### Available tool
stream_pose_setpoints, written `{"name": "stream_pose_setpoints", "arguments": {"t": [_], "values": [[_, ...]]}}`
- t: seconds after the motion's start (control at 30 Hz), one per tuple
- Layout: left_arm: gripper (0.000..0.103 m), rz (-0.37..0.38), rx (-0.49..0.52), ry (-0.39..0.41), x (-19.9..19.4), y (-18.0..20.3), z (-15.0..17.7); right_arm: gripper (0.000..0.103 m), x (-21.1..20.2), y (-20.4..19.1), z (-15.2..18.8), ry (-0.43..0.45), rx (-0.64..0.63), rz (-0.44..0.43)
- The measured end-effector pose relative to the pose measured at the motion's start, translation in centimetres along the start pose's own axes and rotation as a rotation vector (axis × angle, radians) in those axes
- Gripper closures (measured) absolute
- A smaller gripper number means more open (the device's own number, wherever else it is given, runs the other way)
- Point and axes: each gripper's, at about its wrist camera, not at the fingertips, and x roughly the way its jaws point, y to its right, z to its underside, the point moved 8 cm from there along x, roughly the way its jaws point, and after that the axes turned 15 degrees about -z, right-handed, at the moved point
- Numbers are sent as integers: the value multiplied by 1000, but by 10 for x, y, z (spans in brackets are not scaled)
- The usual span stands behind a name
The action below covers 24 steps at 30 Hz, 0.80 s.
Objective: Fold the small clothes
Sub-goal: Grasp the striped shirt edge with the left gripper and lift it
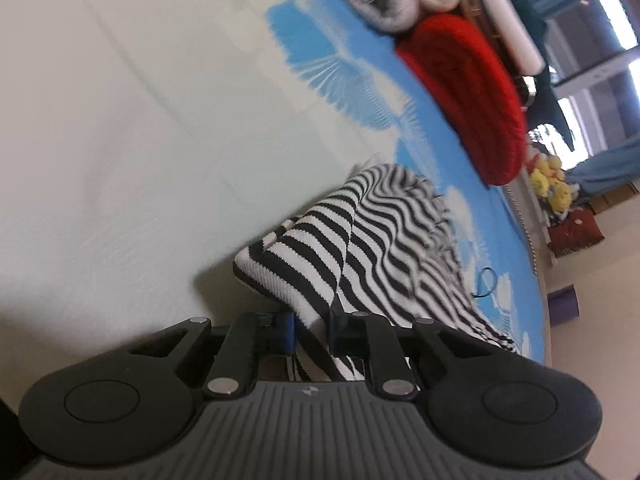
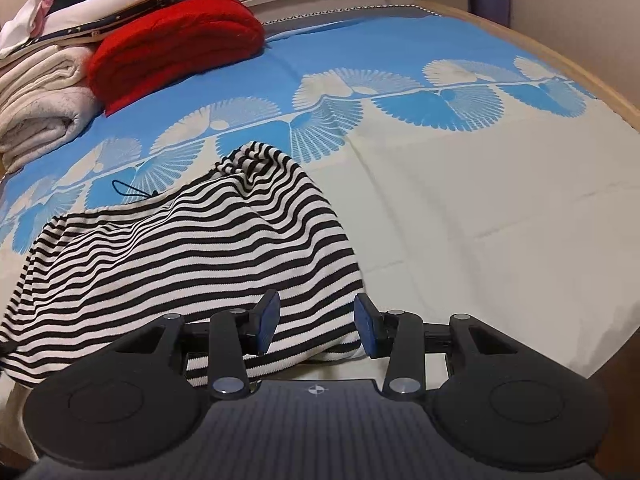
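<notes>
Striped top lies rumpled on the bedspread, fold barely started: left gripper pinches and lifts one hem, right gripper sits open straddling the near hem, flattening and all folds remain.

A striped garment is spread on the bedspread, with a folded blanket placed behind it and stacked towels set left of that blanket
</notes>
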Motion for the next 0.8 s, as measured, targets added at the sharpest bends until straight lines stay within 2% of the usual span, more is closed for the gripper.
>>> {"name": "stream_pose_setpoints", "arguments": {"t": [0.13,0.2,0.3,0.4,0.67,0.8], "values": [[88,-22,-10,39,-25,-10,-6,61,-1,3,-4,24,28,15],[89,-74,-29,62,-35,-25,-10,61,-2,7,-7,36,38,19],[88,-199,-15,79,-39,-47,-15,61,-4,8,-8,50,48,23],[88,-230,1,59,-36,-55,-15,61,-6,8,-10,57,50,18],[88,-292,172,140,-42,-28,-7,61,-11,18,-8,16,4,70],[88,-330,273,195,-50,8,-8,61,-9,26,-2,-33,17,77]]}}
